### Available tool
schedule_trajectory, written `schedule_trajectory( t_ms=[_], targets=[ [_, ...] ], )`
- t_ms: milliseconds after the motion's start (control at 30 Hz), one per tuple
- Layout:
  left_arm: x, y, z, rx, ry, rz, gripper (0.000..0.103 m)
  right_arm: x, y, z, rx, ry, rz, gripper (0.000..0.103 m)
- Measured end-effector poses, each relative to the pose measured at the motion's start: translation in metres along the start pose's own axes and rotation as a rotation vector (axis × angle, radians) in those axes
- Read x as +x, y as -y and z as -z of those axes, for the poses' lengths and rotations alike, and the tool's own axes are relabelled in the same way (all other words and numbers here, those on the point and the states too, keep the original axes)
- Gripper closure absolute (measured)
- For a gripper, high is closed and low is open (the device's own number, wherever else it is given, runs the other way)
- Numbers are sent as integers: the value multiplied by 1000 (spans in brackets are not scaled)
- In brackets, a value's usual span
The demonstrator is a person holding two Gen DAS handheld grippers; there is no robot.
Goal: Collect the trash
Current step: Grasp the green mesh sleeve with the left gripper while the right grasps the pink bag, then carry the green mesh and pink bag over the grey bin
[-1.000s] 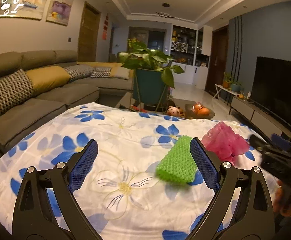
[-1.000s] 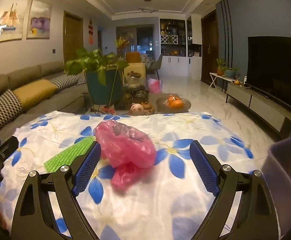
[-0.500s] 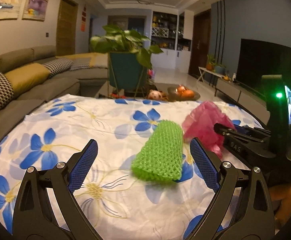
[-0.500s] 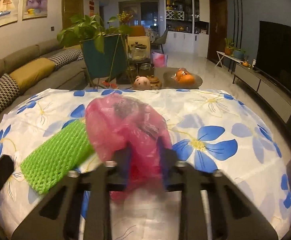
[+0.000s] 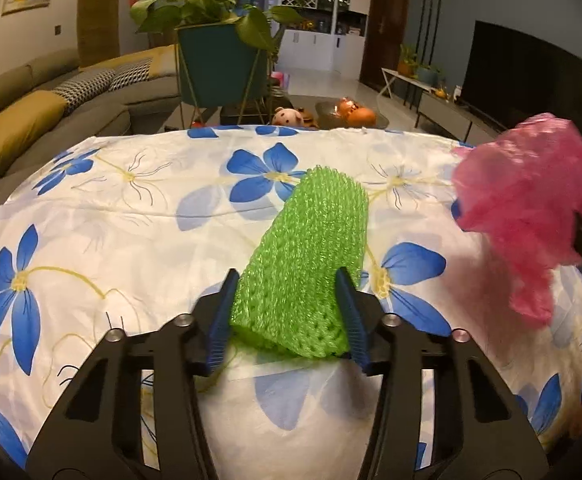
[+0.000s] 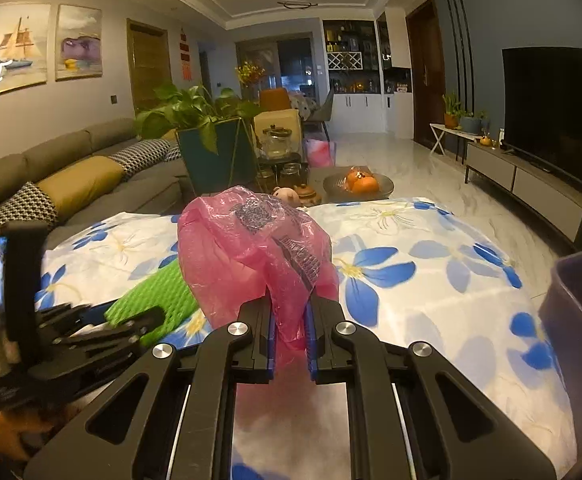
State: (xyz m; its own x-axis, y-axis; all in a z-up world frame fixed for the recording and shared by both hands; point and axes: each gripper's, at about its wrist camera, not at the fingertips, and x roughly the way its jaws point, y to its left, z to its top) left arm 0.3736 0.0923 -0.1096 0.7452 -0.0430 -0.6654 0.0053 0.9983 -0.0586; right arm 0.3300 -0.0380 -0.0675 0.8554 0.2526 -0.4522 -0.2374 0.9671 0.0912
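Behind the table with the flowered cloth (image 5: 139, 216) stand a potted plant (image 5: 215, 40), a grey sofa (image 6: 75, 168) and a dark dish (image 6: 358, 188) that holds orange fruits, and nothing lies between the grippers and the trash. At the right edge of the right wrist view a purple bin (image 6: 579, 320) is seen, but its inside is hidden. The left gripper (image 5: 287, 312) has just been closing, and its blue pads now touch both sides of the green foam net (image 5: 311, 248), a ribbed tube lying on the cloth, while the right gripper (image 6: 289, 344) pinches the crumpled pink plastic bag (image 6: 251, 252) with its jaws nearly together, above the cloth.
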Motion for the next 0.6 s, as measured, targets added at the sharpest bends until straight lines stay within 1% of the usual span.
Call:
schedule_trajectory(
  t_ms=[67,100,167,367,600],
  targets=[
    [1,2,1,13,-2,-6,71,-11,1,4,-3,10,1,90],
    [0,3,0,15,-1,-9,74,-14,1,5,-2,10,-1,90],
    [-3,3,1,18,13,-9,91,-20,-1,9,-7,10,-1,90],
    [-22,7,2,30,88,-22,93,-38,0,18,-4,7,8,90],
    [-68,15,11,0,160,-27,94,-62,2,18,2,30,15,90]
  ],
)
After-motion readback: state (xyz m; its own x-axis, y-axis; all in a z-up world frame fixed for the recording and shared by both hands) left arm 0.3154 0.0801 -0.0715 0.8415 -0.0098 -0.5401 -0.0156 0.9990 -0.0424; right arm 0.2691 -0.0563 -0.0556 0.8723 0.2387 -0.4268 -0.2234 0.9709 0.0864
